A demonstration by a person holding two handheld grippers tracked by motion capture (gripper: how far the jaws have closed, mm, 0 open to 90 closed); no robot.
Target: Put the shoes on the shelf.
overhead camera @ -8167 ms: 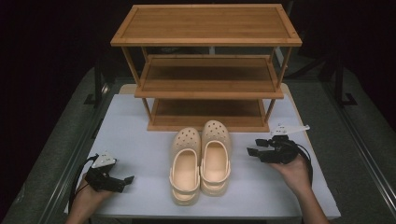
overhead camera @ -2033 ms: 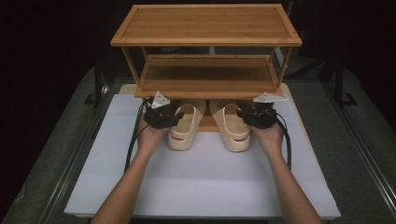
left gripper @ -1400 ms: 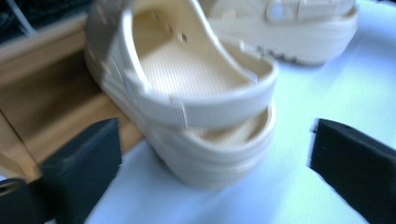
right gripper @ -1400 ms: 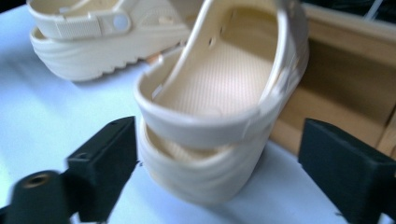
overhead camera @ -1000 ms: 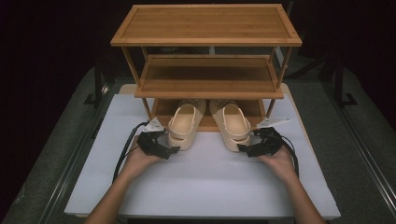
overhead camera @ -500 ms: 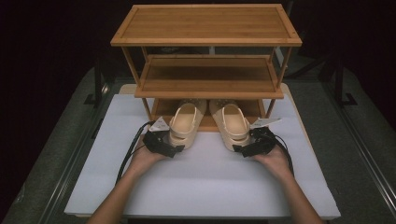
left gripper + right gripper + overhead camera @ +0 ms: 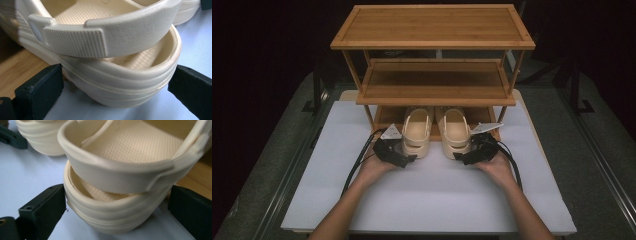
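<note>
Since the frame half a second back, my hands have crept forward a touch and both clogs sit a little deeper under the rack; eight seconds ago the pair lay together out on the open white table [image 7: 422,200]. Now the left clog [image 7: 416,133] and the right clog [image 7: 455,132] have their toes on the bottom shelf [image 7: 387,116] of the wooden shoe rack [image 7: 432,30], near the table's far edge, with their heels overhanging the white surface. The left tongs [image 7: 408,159] are spread apart, one jaw at each side of the left clog's heel [image 7: 120,92], seemingly just clear of it rather than pinching. The right tongs [image 7: 460,158] are likewise parted around the right clog's heel [image 7: 117,217], with the left-hand jaw touching or nearly touching it. I judge this to be the final seating step: nudging both shoes home on the lowest shelf. The next move calls for a short, even push on both heels, kept level so neither clog twists, then drawing straight back without catching the heel straps.
</note>
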